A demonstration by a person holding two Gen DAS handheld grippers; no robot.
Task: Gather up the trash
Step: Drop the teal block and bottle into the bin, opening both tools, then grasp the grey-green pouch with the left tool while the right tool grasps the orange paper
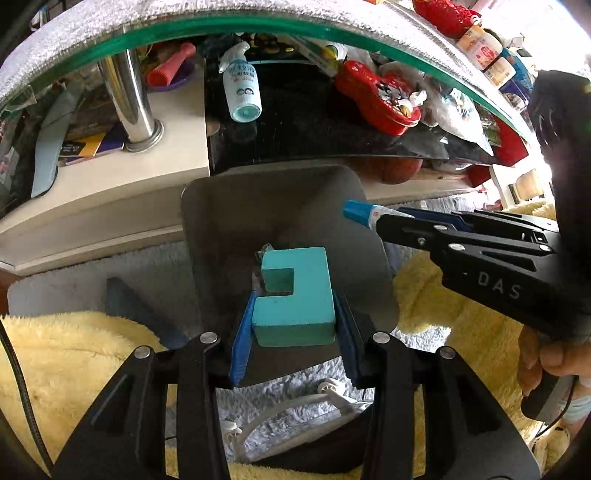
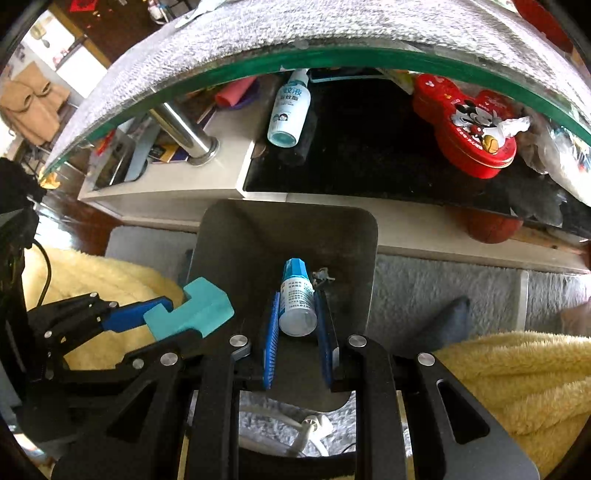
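Grey bin (image 1: pixel 280 206) below | left gripper (image 1: pixel 291 343) clamps one teal block (image 1: pixel 295 291) | right gripper (image 2: pixel 297 332) clamps one bottle (image 2: pixel 295 295), maybe glue

The print on the small bottle (image 2: pixel 297 301) is too fine to read, a small grey scrap (image 2: pixel 322 276) in the bin (image 2: pixel 354 258) is unidentifiable, and the table (image 1: pixel 258 11) hides the spray bottle (image 2: pixel 290 107) top.

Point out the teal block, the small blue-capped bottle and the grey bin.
teal block (image 1: pixel 295 295): left wrist view, on its top face, between the left gripper's pads.
small blue-capped bottle (image 2: pixel 297 299): right wrist view, on its white label.
grey bin (image 2: pixel 343 240): right wrist view, on its inner right wall.
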